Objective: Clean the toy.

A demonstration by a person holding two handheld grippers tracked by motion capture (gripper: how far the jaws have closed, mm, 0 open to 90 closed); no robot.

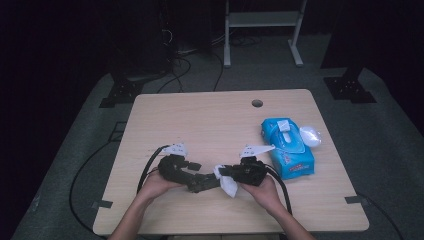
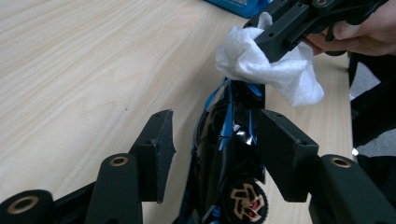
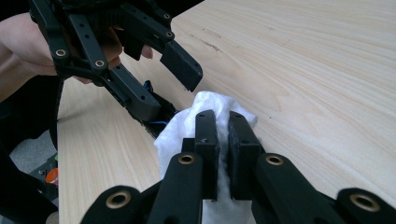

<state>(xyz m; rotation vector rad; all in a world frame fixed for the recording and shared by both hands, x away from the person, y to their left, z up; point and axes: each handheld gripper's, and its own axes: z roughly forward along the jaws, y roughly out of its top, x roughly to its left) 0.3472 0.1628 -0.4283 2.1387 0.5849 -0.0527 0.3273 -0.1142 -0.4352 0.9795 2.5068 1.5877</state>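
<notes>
While the right gripper [image 3: 223, 154] is pinching a crumpled white wipe [image 2: 271, 70] tight between its nearly closed jaws, the left gripper [image 2: 212, 140] is standing half open around a dark toy car [image 2: 229, 154], seemingly steadying it for cleaning. The wipe is touching the car's far end, low over the table [image 1: 210, 120]. A blue wipes pack [image 1: 287, 145] is waiting nearby.

White crumpled wipe [image 3: 205, 116], black hand-held gripper jaws, black toy car [image 2: 229, 154] with blue wiring, blue wipe pack [image 1: 287, 147], pale woodgrain tabletop [image 1: 210, 120].
</notes>
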